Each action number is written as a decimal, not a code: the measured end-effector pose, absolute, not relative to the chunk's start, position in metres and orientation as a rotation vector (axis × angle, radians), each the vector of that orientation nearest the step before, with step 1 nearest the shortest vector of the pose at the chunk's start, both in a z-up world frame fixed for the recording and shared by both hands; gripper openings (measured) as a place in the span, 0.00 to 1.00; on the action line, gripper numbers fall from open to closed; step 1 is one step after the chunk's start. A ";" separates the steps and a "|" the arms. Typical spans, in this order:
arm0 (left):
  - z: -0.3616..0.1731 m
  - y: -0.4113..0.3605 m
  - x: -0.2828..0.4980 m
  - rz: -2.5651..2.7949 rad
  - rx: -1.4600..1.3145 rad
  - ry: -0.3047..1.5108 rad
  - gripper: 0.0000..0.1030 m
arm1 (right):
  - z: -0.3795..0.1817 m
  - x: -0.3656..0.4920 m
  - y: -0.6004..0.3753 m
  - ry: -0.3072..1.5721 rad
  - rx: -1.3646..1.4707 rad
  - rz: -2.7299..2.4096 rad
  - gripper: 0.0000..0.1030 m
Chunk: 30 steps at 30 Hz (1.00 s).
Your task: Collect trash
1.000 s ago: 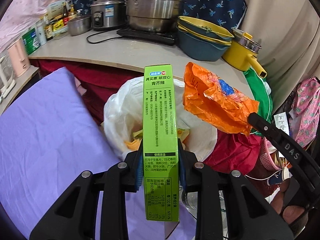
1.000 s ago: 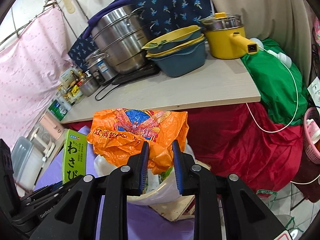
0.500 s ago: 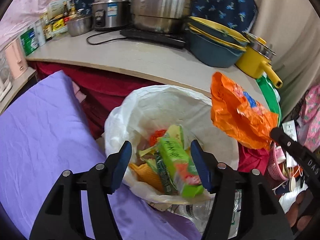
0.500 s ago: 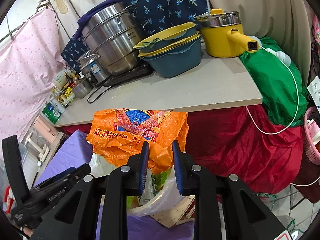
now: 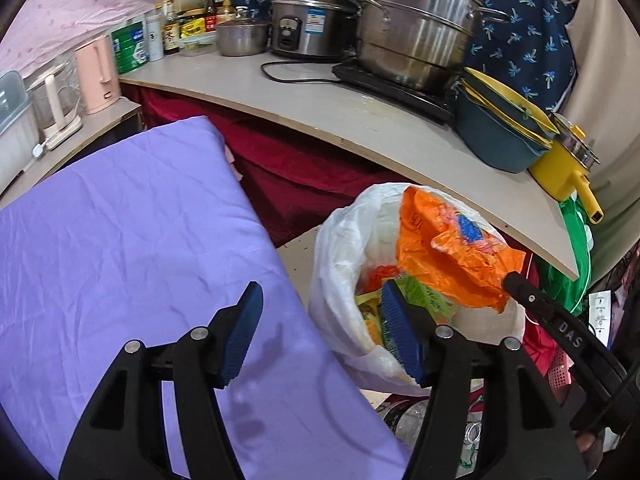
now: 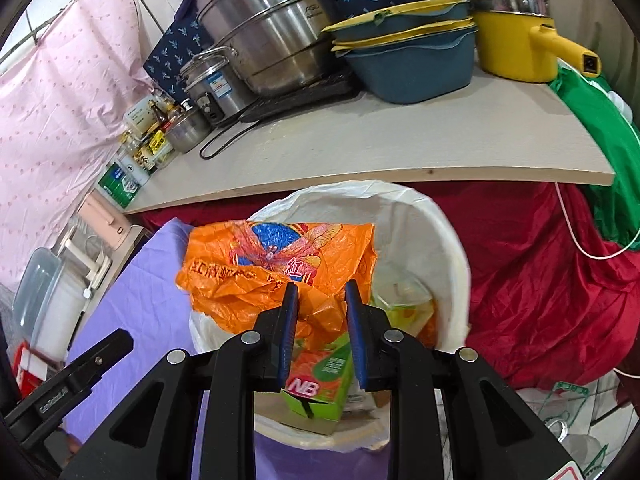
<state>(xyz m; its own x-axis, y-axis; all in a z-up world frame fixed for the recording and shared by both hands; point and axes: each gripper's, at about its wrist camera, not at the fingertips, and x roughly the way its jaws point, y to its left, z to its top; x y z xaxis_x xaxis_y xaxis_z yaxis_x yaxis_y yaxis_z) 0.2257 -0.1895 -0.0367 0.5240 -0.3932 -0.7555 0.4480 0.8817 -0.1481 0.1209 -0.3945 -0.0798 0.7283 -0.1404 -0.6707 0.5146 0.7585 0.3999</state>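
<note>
A bin with a white liner (image 5: 340,248) (image 6: 448,248) stands beside the purple cloth (image 5: 120,240). A green box (image 6: 324,376) (image 5: 424,296) lies inside it on other wrappers. My left gripper (image 5: 320,296) is open and holds nothing; it hangs over the cloth's edge, and its right finger overlaps the bin's mouth. My right gripper (image 6: 318,292) is shut on a crumpled orange plastic bag (image 6: 272,264) (image 5: 452,256), which hangs over the bin's mouth. The left gripper (image 6: 80,372) also shows at the lower left of the right wrist view.
A pale counter (image 5: 360,120) behind the bin carries steel pots (image 5: 416,32), stacked blue and yellow basins (image 5: 500,136) and a yellow pot (image 6: 516,40). Red cloth (image 6: 540,300) hangs below the counter, with green fabric (image 6: 600,140) at the right. Plastic bottles (image 5: 468,428) lie on the floor by the bin.
My left gripper opened and the green box dropped into the bin; the gripper then swung left over the purple cloth. My right gripper brought the orange bag down over the bin.
</note>
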 end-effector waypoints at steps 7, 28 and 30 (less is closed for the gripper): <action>-0.043 -0.173 0.224 -0.460 0.051 0.895 0.67 | -0.085 0.131 -0.386 0.673 0.620 -0.388 0.31; -0.020 -0.147 0.153 -0.449 0.088 0.829 0.82 | -0.037 0.063 -0.340 0.620 0.561 -0.358 0.54; -0.016 -0.144 0.147 -0.444 0.093 0.819 0.84 | -0.032 0.060 -0.332 0.616 0.554 -0.341 0.56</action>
